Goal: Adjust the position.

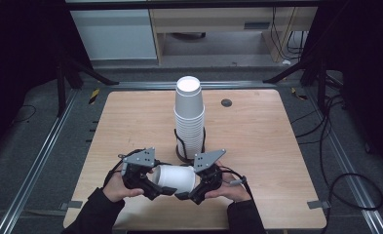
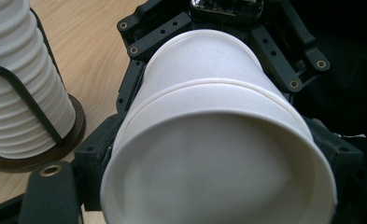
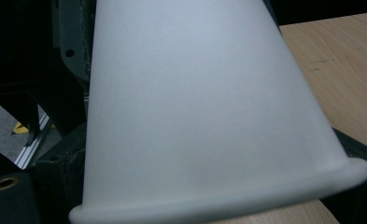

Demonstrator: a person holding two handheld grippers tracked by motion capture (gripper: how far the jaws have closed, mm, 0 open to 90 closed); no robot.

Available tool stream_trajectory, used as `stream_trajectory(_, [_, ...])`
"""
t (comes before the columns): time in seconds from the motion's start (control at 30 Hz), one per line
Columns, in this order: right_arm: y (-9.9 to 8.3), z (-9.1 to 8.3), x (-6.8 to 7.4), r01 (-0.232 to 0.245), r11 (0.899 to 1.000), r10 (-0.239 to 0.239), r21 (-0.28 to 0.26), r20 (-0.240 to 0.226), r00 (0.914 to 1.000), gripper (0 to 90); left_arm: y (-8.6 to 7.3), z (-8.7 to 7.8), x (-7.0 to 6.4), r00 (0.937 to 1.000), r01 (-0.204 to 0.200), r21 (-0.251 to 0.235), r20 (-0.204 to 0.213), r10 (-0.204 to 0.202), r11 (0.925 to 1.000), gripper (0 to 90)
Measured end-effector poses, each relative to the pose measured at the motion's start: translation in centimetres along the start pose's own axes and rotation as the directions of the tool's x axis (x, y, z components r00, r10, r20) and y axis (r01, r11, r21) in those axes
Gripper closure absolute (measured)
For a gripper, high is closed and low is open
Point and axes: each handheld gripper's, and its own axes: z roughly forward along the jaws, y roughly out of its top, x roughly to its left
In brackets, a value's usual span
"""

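A white paper cup [image 1: 174, 178] lies on its side just above the table's [image 1: 257, 146] front edge, held between both grippers. My left gripper [image 1: 156, 186] is shut on its closed base end [image 2: 209, 177], with a black jaw on either side. My right gripper [image 1: 193, 191] is shut on the wide rim end [image 3: 195, 107]. A raised line circles the cup's wall [image 2: 209, 86]; whether it is two nested cups I cannot tell. Behind, a tall stack of upturned white cups [image 1: 189, 117] stands in a black wire holder [image 2: 74, 135] at mid-table.
A dark round grommet [image 1: 226, 102] sits in the tabletop behind and right of the stack. Metal rails [image 1: 47, 141] and loose cables [image 1: 345, 180] run along the floor on both sides. A pale cabinet [image 1: 113, 34] stands beyond the table.
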Motion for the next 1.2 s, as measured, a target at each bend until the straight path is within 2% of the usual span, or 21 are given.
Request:
stream_trajectory(0.27, [0.2,-0.3,0.0,0.004,1.000,-0.004,-0.012,0.006,1.0000,8.4,0.2,-0.4,-0.2,0.9997,-0.009,-0.020,-0.023,0.008,0.9998,18.7])
stream_trajectory(0.43, [0.2,-0.8,-0.2,0.004,1.000,-0.005,0.018,0.027,0.9996,8.4,0.3,-1.8,0.0,0.9990,0.000,-0.049,-0.044,-0.002,0.9988,17.1])
stream_trajectory(0.57, [0.8,-1.5,-0.7,0.021,0.998,-0.025,0.059,0.051,0.9984,8.4,0.0,-2.9,0.4,0.9962,0.006,-0.030,-0.086,-0.008,0.9995,15.1])
stream_trajectory(0.67, [1.7,-2.0,-1.2,0.044,0.992,-0.053,0.115,0.076,0.9957,8.4,-0.4,-3.1,0.7,0.9947,0.016,0.009,-0.102,-0.015,0.9998,14.6])
stream_trajectory(0.77, [2.6,-2.1,-1.7,0.067,0.981,-0.083,0.184,0.084,0.9930,8.4,-0.9,-2.8,1.1,0.9932,0.028,0.050,-0.114,-0.022,0.9984,13.9])
stream_trajectory(0.87, [3.4,-1.9,-1.9,0.091,0.963,-0.115,0.253,0.081,0.9901,8.3,-1.2,-2.5,1.4,0.9934,0.031,0.076,-0.113,-0.022,0.9966,13.4])
stream_trajectory(0.97, [4.0,-1.5,-2.1,0.109,0.944,-0.135,0.311,0.066,0.9886,8.3,-1.3,-2.0,1.5,0.9943,0.031,0.109,-0.105,-0.019,0.9936,13.2])
stream_trajectory(1.0, [4.1,-1.2,-2.1,0.114,0.935,-0.142,0.336,0.061,0.9880,8.3,-1.4,-1.8,1.5,0.9949,0.029,0.120,-0.100,-0.017,0.9923,13.1])
stream_trajectory(1.07, [4.3,-0.8,-2.1,0.126,0.923,-0.154,0.364,0.049,0.9868,8.3,-1.4,-1.5,1.5,0.9954,0.027,0.144,-0.095,-0.013,0.9893,12.8])
stream_trajectory(1.1, [4.5,-0.4,-2.1,0.138,0.912,-0.165,0.387,0.039,0.9855,8.3,-1.4,-1.3,1.5,0.9954,0.024,0.152,-0.095,-0.010,0.9881,12.6])
stream_trajectory(1.2, [4.7,0.4,-2.0,0.151,0.894,-0.176,0.422,0.021,0.9841,8.3,-1.5,-0.9,1.5,0.9957,0.018,0.182,-0.092,-0.001,0.9832,12.4])
